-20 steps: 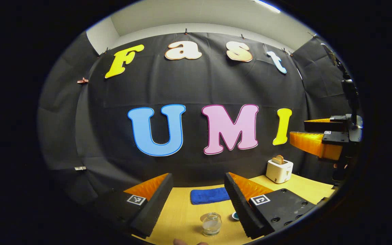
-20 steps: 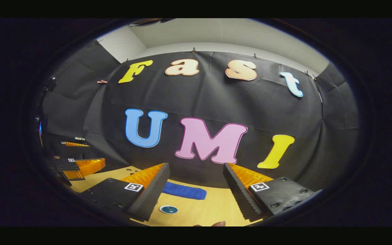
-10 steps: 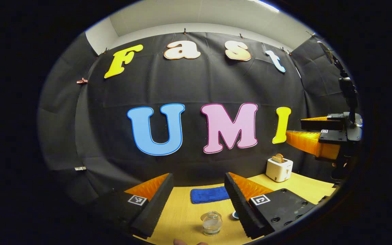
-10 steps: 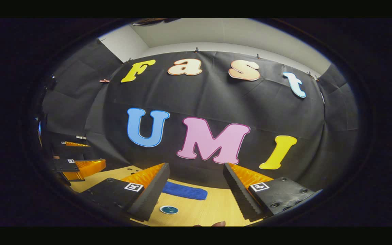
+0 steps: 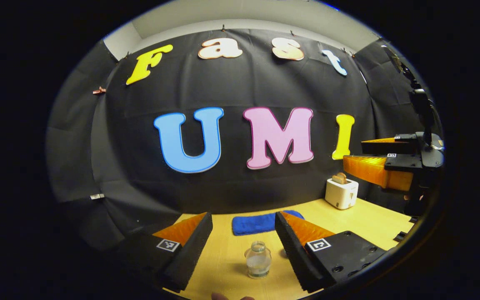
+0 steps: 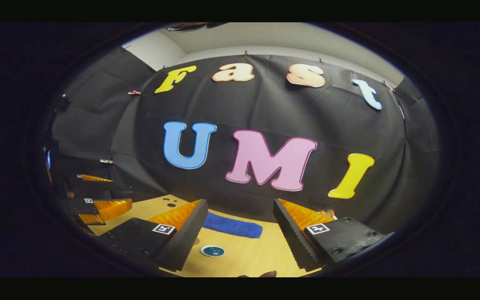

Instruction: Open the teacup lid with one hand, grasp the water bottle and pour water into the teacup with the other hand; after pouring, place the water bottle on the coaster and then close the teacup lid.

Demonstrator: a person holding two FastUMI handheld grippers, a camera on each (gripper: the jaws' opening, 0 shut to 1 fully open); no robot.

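Both grippers wide open, holding nothing. Could bump the glass cup coming down, tipping it over.

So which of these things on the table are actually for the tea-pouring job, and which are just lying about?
For the job:
- small clear glass teacup with lid
- round dark teal coaster
- left gripper and right gripper, both open

Lying about:
- folded blue cloth
- white toaster holding toast
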